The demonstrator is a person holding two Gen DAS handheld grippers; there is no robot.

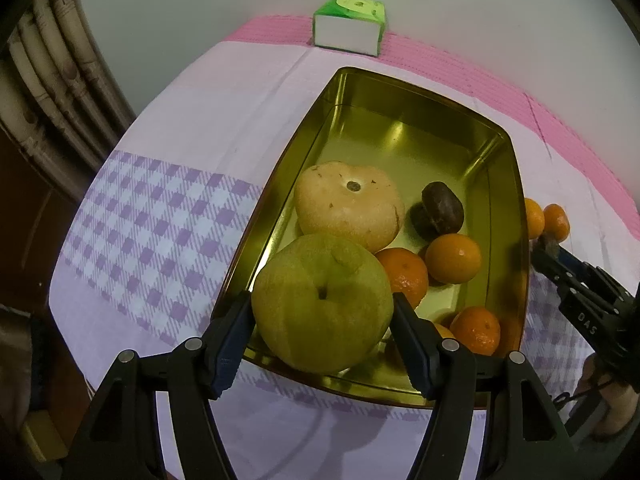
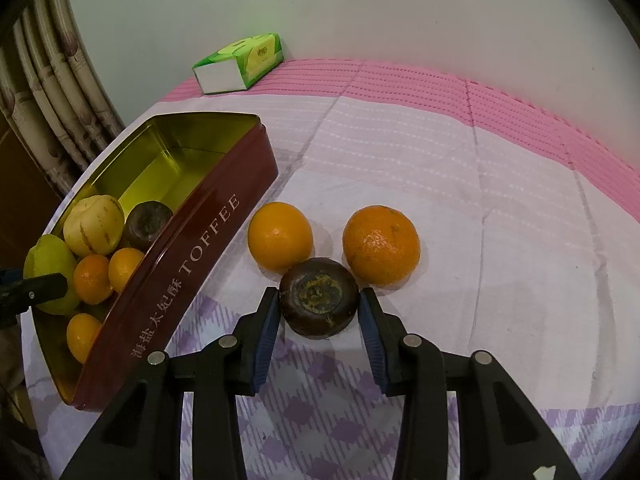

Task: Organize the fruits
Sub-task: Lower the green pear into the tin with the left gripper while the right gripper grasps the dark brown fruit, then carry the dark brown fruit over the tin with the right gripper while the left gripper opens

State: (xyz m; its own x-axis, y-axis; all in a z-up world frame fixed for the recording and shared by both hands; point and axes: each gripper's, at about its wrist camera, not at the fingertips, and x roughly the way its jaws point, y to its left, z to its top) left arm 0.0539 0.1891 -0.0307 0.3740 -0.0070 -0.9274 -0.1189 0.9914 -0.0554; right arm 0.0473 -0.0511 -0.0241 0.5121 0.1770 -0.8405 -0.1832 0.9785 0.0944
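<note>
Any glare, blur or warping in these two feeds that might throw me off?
Left wrist view: glare streaks on the tin floor's gold metal, edges bowed by the fisheye, green pear sharp. Right wrist view: small highlights on both oranges, soft shadows beneath them, dark fruit crisp, corners vignetted black, tissue box overexposed.

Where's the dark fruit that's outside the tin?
In the right wrist view, the dark fruit sits on the cloth between the right claw's pads, just before two oranges.

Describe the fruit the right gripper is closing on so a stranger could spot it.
Right of the red toffee tin, three fruits lie on the cloth. The dark brown fruit is nearest, between the right gripper pads, in front of two oranges: the only dark one outside the tin.
</note>
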